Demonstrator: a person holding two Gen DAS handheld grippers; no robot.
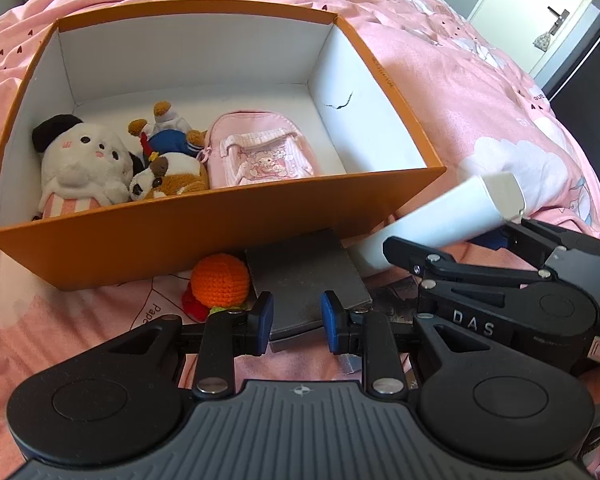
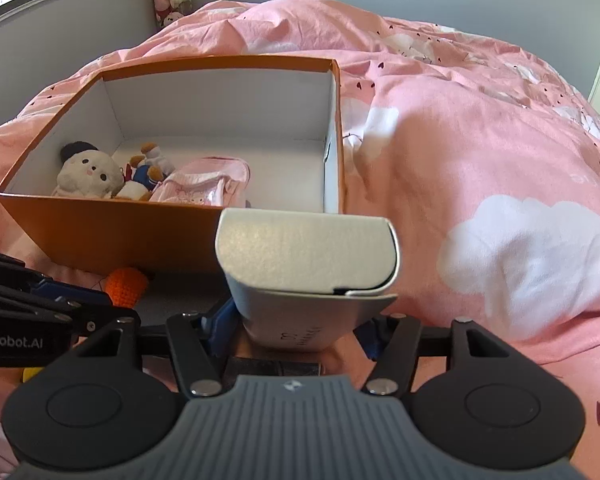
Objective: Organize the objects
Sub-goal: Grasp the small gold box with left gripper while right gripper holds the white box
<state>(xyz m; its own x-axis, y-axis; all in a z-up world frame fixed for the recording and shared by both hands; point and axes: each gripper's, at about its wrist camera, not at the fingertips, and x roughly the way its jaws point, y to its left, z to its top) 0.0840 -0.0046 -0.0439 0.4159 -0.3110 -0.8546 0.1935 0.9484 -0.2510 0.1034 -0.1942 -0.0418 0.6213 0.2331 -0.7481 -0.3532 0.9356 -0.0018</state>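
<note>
- Your right tongs (image 2: pixel 300 330) are clamped on a white carton (image 2: pixel 308 276), a long flat pack with a folded flap at its far end. The blue pads (image 2: pixel 220 320) press its near end from both sides.
- The carton runs straight out from those tongs, its long axis along the fingers. Its free end tilts up and points toward the near right corner of the orange box (image 2: pixel 120 236).
- In the left wrist view the same carton (image 1: pixel 440 216) lies slantwise: its near end low by the grey slab, its flap end higher and out to the right, just clear of the box's (image 1: pixel 204 236) near right corner. It hangs above the pink duvet (image 1: pixel 500 100) and is not in the box.
- Your left tongs (image 1: pixel 296 320) stand partly open with nothing between the pads. They hover over a flat grey slab (image 1: pixel 304 276) that lies on the duvet against the box's front wall.
- An orange crocheted ball (image 1: pixel 220 280) sits just left of the slab, close to the left finger of those tongs.
- The box is open-topped, white inside, and rests on the bed. At its left end lie a white plush with a black hat (image 1: pixel 80 164), a brown-and-white plush dog (image 1: pixel 168 178) and a blue-clad plush (image 1: pixel 172 136) behind it. A small pink backpack (image 1: pixel 260 152) lies flat beside them, toward the middle.
- The right half of the box floor is bare.
</note>
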